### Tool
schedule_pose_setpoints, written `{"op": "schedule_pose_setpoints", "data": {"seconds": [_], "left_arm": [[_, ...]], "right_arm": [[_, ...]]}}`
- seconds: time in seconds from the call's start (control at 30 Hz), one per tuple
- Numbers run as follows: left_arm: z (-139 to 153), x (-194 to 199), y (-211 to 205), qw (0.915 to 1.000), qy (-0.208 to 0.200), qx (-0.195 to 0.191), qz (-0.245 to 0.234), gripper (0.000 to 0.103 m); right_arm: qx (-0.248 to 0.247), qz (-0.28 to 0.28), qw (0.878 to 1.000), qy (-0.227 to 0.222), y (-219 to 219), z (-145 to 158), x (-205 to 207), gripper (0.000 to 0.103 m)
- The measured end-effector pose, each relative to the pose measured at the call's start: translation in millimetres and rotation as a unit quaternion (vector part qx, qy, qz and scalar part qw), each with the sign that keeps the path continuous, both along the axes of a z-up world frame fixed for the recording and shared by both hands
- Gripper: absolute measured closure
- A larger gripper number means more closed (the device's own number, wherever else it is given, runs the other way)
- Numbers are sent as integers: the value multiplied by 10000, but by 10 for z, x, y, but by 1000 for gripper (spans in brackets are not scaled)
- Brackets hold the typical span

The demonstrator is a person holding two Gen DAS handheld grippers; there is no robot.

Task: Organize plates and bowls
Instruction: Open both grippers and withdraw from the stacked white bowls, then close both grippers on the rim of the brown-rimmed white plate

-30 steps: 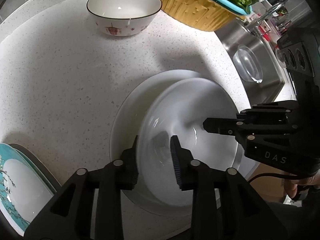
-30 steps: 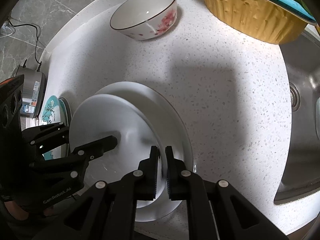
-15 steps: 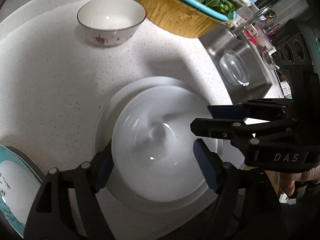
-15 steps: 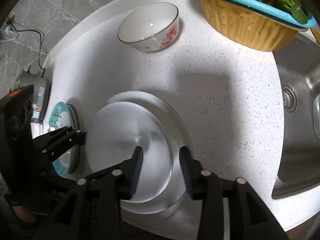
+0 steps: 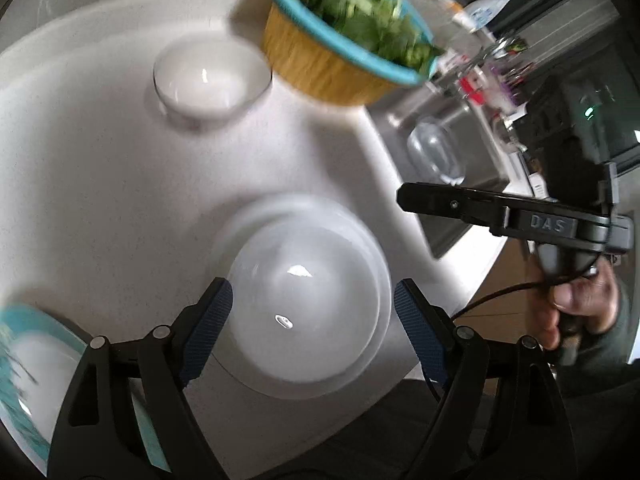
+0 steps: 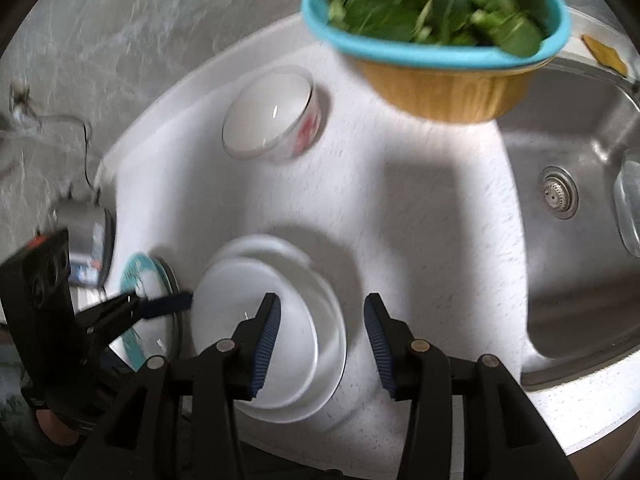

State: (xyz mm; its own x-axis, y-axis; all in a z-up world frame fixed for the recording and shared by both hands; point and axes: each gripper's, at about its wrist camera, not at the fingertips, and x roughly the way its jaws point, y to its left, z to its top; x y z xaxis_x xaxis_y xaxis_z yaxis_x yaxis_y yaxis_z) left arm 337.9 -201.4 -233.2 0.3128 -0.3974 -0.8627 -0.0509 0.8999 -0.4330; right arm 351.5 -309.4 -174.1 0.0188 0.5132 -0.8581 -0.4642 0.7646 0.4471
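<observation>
White speckled stone table, rounded at its edge, beside a stainless steel sink. Item one: plain white shallow bowl sitting inside a wide white round plate, near the table's front edge. Item two: small white porcelain bowl with a red flower print, alone toward the back, well apart from the stack. Item three: teal-rimmed patterned plate at the left, resting on something darker I cannot make out. Not for sorting, by my reading: blue plastic colander of green leaves set in a yellow basin; clear glass bowl in the sink. Left hand-held gripper: jaws spread wide, empty, above the white stack. Right hand-held gripper: likewise wide and empty, over the stack's right side. Next, probably, the flowered bowl: approach it level, pinch one wall of the rim squarely, lift straight, and lower it centred into the shallow bowl without knocking china together.
</observation>
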Motion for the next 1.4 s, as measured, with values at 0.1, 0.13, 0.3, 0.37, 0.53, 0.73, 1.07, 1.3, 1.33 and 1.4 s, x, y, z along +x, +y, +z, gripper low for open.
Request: {"op": "schedule_pose_setpoints", "data": {"seconds": [0.1,0.13,0.3,0.37,0.53,0.73,1.07,1.3,1.33,1.4], "left_arm": [[245,206,270,9987,-281,435,7,18],[298,283,359,9980,-331,535,10,18],[262,783,720,9957,-314,779,-388,17],[115,1022,836,9943,-178,905,-540,17],[-202,1420,979,9902,-102,971,-1002,17],[-608,1761,1126,9915,167,783,-1024,18],[-1042,2035,1314,9911,460,523,-1133,78],[-1221,2141,1338,9923,610,220,-1056,85],[-1213,2135,1349,9926,611,206,-1025,85],[-1224,2139,1384,9930,631,123,-992,86]], "right_arm": [[220,-223,9994,-160,-7,173,158,55],[258,-254,9991,-227,20,226,202,55],[407,-314,9979,-383,288,362,371,52],[470,-351,9977,-338,404,345,470,52],[403,-435,9982,-125,813,166,696,52],[117,-622,9980,57,1132,-136,914,52],[-143,-828,9956,408,1311,-596,1084,55],[-3,-891,9944,573,1319,-696,1093,73],[9,-912,9941,593,1309,-706,1095,74],[23,-956,9936,597,1304,-713,1092,77]]}}
